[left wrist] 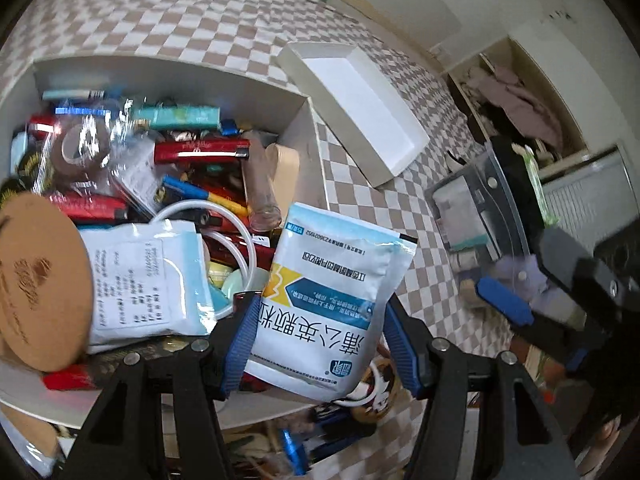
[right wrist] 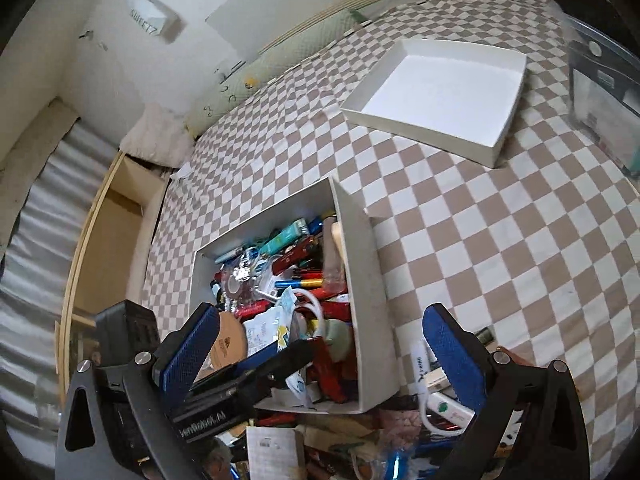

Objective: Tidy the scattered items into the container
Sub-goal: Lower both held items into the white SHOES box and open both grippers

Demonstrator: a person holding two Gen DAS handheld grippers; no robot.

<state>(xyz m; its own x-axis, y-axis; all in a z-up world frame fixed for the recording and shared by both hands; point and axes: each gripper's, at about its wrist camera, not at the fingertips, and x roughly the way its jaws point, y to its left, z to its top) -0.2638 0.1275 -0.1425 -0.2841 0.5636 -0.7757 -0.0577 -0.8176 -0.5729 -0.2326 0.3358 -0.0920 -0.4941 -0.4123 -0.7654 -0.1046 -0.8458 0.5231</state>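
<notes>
My left gripper (left wrist: 320, 340) is shut on a white-and-blue medicine sachet (left wrist: 332, 292), which hangs over the near corner of the white box (left wrist: 160, 68). The box is crowded with lighters, pens, a cork disc (left wrist: 40, 288) and a white packet (left wrist: 148, 280). In the right wrist view the same box (right wrist: 368, 280) lies below and ahead of my right gripper (right wrist: 320, 352), which is open with nothing between its blue pads. The left gripper (right wrist: 256, 376) shows there over the box. My right gripper (left wrist: 528, 284) appears at the right of the left view.
The box's white lid (right wrist: 440, 92) lies upturned on the checkered cloth (right wrist: 500, 240) beyond the box. A clear plastic bin (right wrist: 600, 80) stands at the far right. Loose items, among them a white cable and charger (right wrist: 440, 404), are heaped near the box's front edge.
</notes>
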